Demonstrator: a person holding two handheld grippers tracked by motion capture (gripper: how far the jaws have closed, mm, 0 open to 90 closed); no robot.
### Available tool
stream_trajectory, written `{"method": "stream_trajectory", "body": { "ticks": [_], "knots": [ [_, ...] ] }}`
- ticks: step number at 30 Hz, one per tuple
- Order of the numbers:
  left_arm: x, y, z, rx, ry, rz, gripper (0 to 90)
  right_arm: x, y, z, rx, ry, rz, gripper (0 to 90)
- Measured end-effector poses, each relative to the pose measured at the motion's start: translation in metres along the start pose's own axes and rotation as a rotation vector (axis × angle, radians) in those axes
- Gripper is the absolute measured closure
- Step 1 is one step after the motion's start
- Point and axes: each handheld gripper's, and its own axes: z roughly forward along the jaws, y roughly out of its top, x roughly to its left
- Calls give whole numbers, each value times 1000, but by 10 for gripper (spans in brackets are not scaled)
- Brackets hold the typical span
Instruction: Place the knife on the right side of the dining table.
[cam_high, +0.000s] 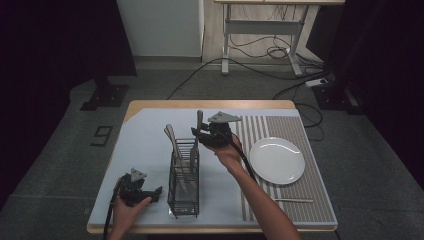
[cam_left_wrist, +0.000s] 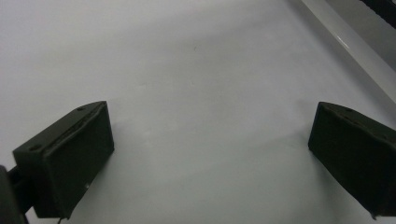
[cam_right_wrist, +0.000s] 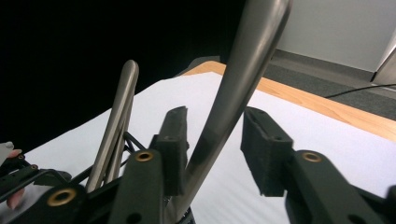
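One bench (cam_high: 150, 112) carries everything here, most of it under a pale sheet with a striped placemat (cam_high: 295, 135) toward its far-right side, and the order runs down from there. On that mat, well off to the side of the working jaws, sits a white plate (cam_high: 277, 160), bare, with what looks like a thin utensil (cam_high: 294, 200) lying flat near the mat's front edge. The black wire cutlery caddy (cam_high: 183, 180) stands directly below the right gripper (cam_high: 199, 134); it holds several metal pieces standing on end, and two handles (cam_high: 171, 136) lean out of it just beside those jaws on their far side. The piece that matters is the knife (cam_high: 198, 137), its handle (cam_right_wrist: 238, 93) rising steeply between the right jaws, long axis nearly upright and tilted a little, its lower part down inside the caddy. In the right gripper view the handle rests against one pad while the other pad stands clear of it, so the right jaws bracket it without clamping: unclenched around it, partly narrowed. The right hand is plainly the nearer one, and I judge a straight upward pull would free the knife once the grip is made. The left gripper (cam_high: 139, 192) rests low beside the caddy, its jaws spread wide over bare sheet, grasping nothing.
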Motion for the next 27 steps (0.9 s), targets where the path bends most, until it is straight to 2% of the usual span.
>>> {"method": "stream_trajectory", "body": {
  "ticks": [4, 8, 12, 14, 20, 22, 25, 27],
  "knots": [
    [0, 0, 0, 0, 0, 0, 0, 1, -1, 2, -2, 25, -15, 719],
    [0, 0, 0, 0, 0, 0, 0, 1, -1, 2, -3, 26, -13, 734],
    [0, 0, 0, 0, 0, 0, 0, 0, -1, -1, -11, 28, 13, 757],
    [0, 0, 0, 0, 0, 0, 0, 0, -1, -3, -19, 49, 34, 769],
    [0, 0, 0, 1, 0, 1, 0, 2, 3, -13, -53, 86, 48, 816],
    [0, 0, 0, 1, 0, 1, 0, 3, 6, -18, -66, 102, 46, 825],
    [0, 0, 0, 1, 0, 0, 0, 6, 8, -25, -80, 94, 18, 828],
    [0, 0, 0, 1, 0, 0, 0, 6, 9, -30, -96, 93, 17, 828]
  ]
}}
